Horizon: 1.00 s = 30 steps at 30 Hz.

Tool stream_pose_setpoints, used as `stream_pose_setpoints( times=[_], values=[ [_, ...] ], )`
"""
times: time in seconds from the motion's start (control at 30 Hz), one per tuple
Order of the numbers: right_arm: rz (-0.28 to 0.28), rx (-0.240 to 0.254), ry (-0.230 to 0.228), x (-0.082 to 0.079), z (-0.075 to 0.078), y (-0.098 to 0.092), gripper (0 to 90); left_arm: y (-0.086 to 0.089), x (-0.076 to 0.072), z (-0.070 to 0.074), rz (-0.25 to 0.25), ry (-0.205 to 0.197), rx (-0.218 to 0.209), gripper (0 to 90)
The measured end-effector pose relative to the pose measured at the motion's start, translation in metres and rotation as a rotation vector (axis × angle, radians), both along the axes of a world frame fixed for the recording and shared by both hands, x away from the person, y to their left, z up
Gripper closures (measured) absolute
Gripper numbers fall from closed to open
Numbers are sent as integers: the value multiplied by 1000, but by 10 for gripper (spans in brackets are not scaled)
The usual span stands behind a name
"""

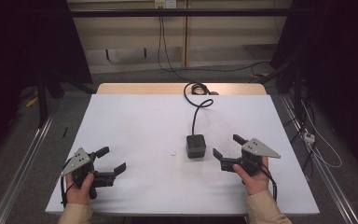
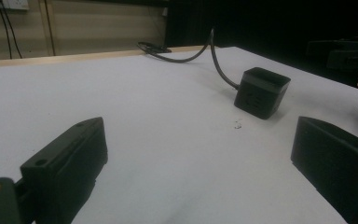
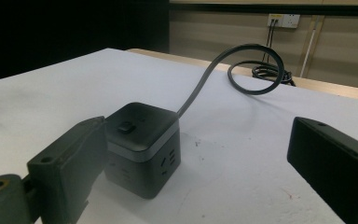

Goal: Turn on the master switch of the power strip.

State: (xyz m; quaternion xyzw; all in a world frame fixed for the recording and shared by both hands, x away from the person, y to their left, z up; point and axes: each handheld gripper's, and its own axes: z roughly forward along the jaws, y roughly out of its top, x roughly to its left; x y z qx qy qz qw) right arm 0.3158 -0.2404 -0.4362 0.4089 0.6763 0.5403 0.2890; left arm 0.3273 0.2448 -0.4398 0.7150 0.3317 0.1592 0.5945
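Observation:
A black cube power socket [image 1: 196, 145] sits on the white table [image 1: 140, 126], its black cord [image 1: 196, 105] curving back to a coil at the far edge. In the right gripper view the cube [image 3: 142, 144] lies just ahead of the left jaw, with a button on its top face and outlets on its sides. My right gripper [image 1: 228, 147] is open, held just right of the cube and not touching it. My left gripper [image 1: 112, 159] is open near the front left corner with nothing between its jaws. In the left gripper view the cube [image 2: 262, 92] stands farther off to the right.
A wooden strip [image 1: 140, 88] runs along the table's far edge, where the coiled cord [image 1: 196, 88] rests. A small dark speck [image 1: 174, 154] marks the table left of the cube. Wall outlets [image 1: 164, 3] and cables hang behind. Metal rails flank the table on both sides.

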Motion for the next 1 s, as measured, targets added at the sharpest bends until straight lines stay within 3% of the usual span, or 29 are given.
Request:
stream_pose_setpoints(
  times=[1.0],
  values=[
    [1,5,13,10,3,9,105,0,1,-1,-7,3,0,33]
  ],
)
